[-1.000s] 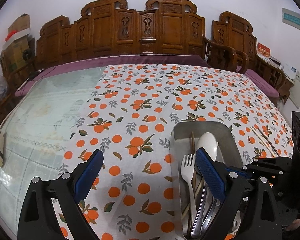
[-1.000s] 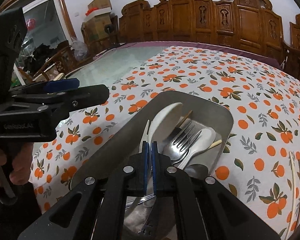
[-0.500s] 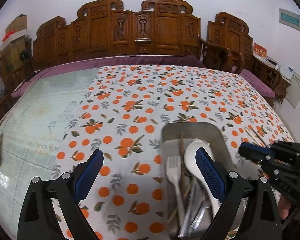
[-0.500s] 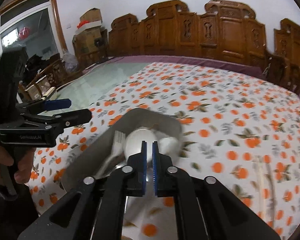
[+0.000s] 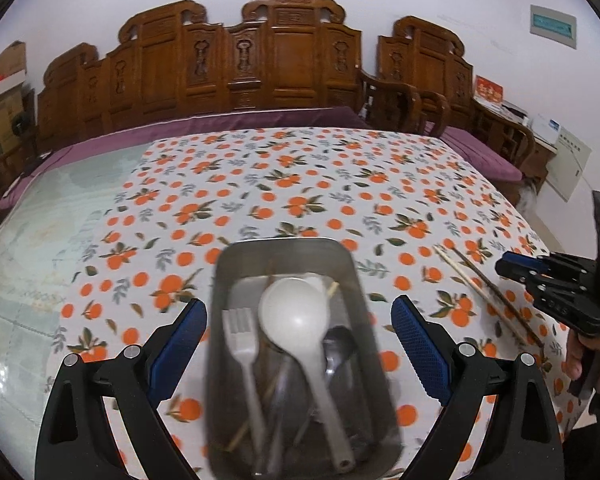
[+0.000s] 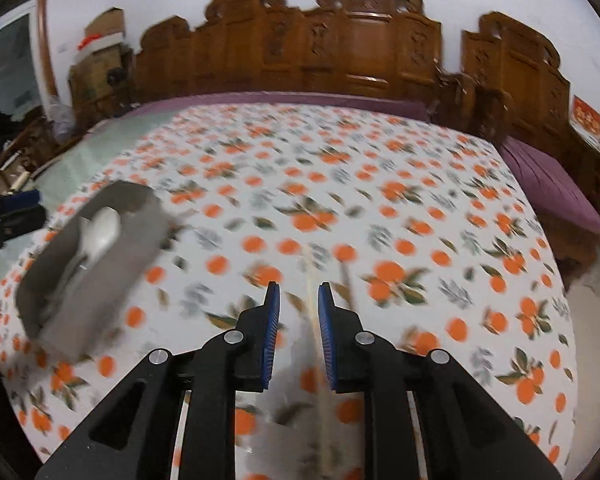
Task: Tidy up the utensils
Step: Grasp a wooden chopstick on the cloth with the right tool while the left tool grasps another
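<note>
Both my grippers empty, tray of utensils under the left one, chopsticks under the right.

Left gripper (image 5: 298, 334): tongs spread wide, straddling the metal tray (image 5: 342, 258) without touching it as far as I can see. Tray sits on the orange-print tablecloth (image 5: 284, 184); in it, left to right, a white fork (image 5: 242, 338), a big white spoon (image 5: 296, 320) lying on top, and a dark metal spoon (image 5: 339, 346), plus a thin stick underneath. Right of the tray, a pair of chopsticks (image 5: 486, 294) lies flat on the cloth, well apart from the tray. Right gripper (image 6: 299, 320): tongs partly spread, nothing pinched, hovering over the pale chopstick (image 6: 310, 280), which runs between the fingers. That view is motion-blurred, contact can't be told.
</note>
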A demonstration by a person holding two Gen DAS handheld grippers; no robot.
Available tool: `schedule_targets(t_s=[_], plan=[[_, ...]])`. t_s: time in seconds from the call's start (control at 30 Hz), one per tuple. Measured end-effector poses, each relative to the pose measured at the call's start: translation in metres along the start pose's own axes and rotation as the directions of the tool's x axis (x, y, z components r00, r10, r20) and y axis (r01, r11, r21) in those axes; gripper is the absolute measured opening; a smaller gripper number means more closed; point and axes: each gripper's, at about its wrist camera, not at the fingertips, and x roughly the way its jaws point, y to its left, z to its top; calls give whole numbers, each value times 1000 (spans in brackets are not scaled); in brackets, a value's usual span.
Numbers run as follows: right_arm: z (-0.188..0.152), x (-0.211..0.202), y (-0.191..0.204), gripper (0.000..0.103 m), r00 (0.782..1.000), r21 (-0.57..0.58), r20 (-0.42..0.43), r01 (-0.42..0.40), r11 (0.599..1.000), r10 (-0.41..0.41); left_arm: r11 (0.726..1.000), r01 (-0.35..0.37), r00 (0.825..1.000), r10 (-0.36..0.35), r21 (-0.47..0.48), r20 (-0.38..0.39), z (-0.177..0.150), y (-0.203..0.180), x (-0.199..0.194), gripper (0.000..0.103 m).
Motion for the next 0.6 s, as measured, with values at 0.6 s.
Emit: schedule_targets(t_s=[0.6], plan=[[-30, 31, -36, 21, 976, -11, -215, 44, 999, -46, 996, 63, 997, -60, 69, -43, -9, -60, 9, 90]])
